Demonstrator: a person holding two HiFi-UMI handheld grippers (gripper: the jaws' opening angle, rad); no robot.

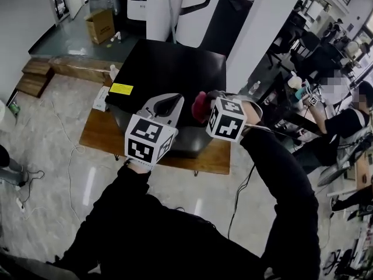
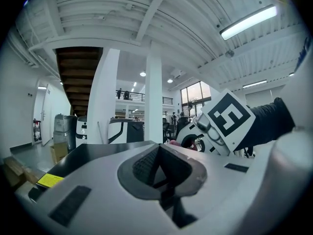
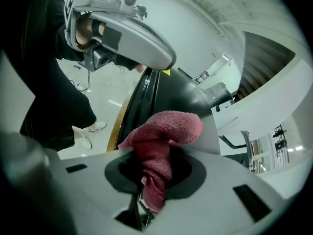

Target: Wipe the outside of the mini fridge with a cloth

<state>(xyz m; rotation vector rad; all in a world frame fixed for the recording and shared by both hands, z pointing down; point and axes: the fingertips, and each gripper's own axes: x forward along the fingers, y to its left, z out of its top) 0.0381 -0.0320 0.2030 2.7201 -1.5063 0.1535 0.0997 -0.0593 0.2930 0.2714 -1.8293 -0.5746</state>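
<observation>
My head view puts both grippers over the near top edge of the black mini fridge point(image 1: 169, 63), but it hides their jaws behind the marker cubes. The right gripper view fills that in: the right gripper point(image 3: 154, 180) is clenched on a bunched red cloth point(image 3: 164, 129), whose free end pokes forward over the fridge's edge. I can't tell whether it touches. The left gripper view shows the left gripper point(image 2: 159, 173) with its jaws pressed together on nothing, and the fridge's flat top with its yellow label point(image 2: 49, 180) runs off to its left.

The two grippers sit just beside each other. The fridge's top beyond them is bare. Its near side drops to a low wooden surface point(image 1: 99, 136), which sticks out past the fridge at the front and left.

Pale glossy floor point(image 1: 52, 127) lies open on the left, crossed by a thin cable. A white column point(image 1: 259, 28) stands just behind the fridge on the right, with desks and seated people beyond, and a cardboard box point(image 1: 100, 25) sits well behind.
</observation>
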